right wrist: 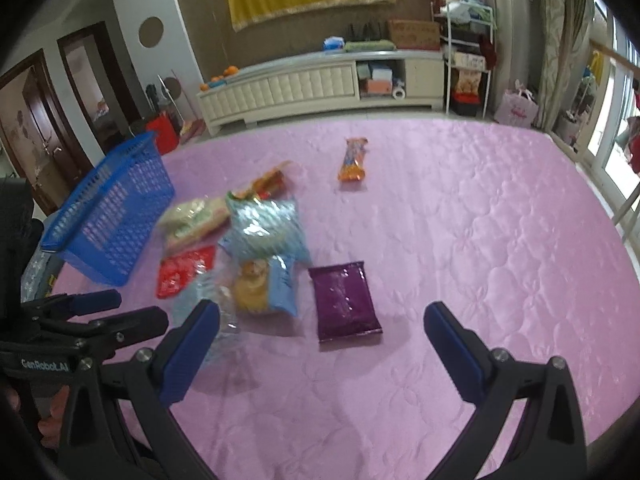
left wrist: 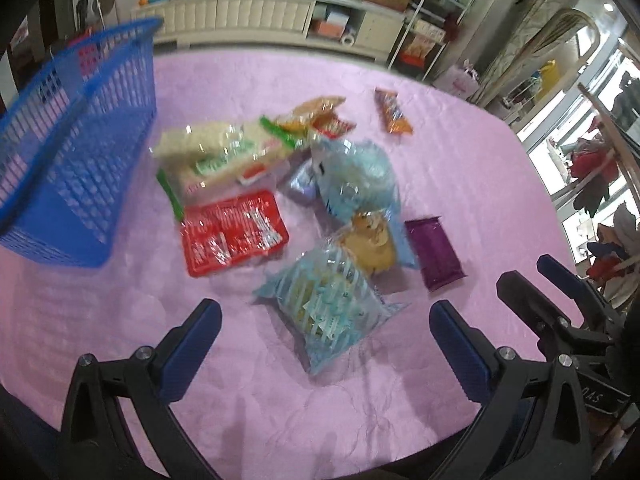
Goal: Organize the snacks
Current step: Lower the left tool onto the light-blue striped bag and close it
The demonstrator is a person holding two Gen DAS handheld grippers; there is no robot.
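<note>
Snack packs lie in a loose pile on a pink quilt. A blue-striped bag sits nearest my left gripper, which hovers open over it. Behind it are a red pack, a pale rice-cracker bag, a light blue bag and a yellow-pictured pack. A purple pack lies just ahead of my right gripper, also open and empty. An orange bar lies apart, farther back. The blue mesh basket stands at the left.
A cream low cabinet runs behind the quilt, with a shelf rack to its right. The quilt is bare on the right half. The left gripper shows at the right wrist view's left edge, the right gripper at the left view's right.
</note>
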